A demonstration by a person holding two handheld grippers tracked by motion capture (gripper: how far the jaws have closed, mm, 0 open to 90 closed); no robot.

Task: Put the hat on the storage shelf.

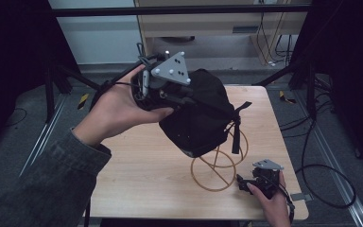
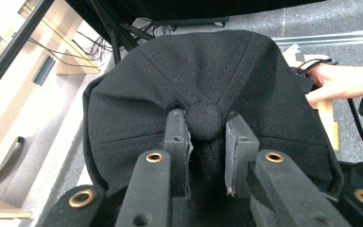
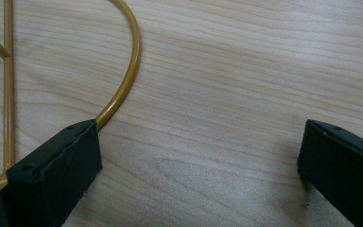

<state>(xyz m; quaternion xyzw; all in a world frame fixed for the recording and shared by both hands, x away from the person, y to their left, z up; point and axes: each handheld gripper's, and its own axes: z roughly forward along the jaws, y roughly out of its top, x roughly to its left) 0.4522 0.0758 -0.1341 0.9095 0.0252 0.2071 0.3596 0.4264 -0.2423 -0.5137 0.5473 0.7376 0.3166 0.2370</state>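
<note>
A black cap [image 1: 203, 123] hangs over a gold wire stand [image 1: 212, 189] in the middle of the wooden table [image 1: 142, 161]. My left gripper [image 1: 188, 97] comes in from the left and holds the cap by its crown. In the left gripper view its two pads are shut on the round top button [image 2: 205, 120] of the cap [image 2: 208, 66]. My right gripper [image 1: 245, 182] rests low near the table's front right, beside the stand's base ring. In the right gripper view it [image 3: 198, 156] stands open, with its left jaw lying over the gold ring [image 3: 127, 80] on the wood.
The cap's back strap [image 1: 236, 137] dangles down beside the stand. Black frame legs [image 1: 56, 80] and cables [image 1: 321, 175] surround the table on the grey floor. The other hand [image 2: 340, 80] appears beyond the cap in the left gripper view.
</note>
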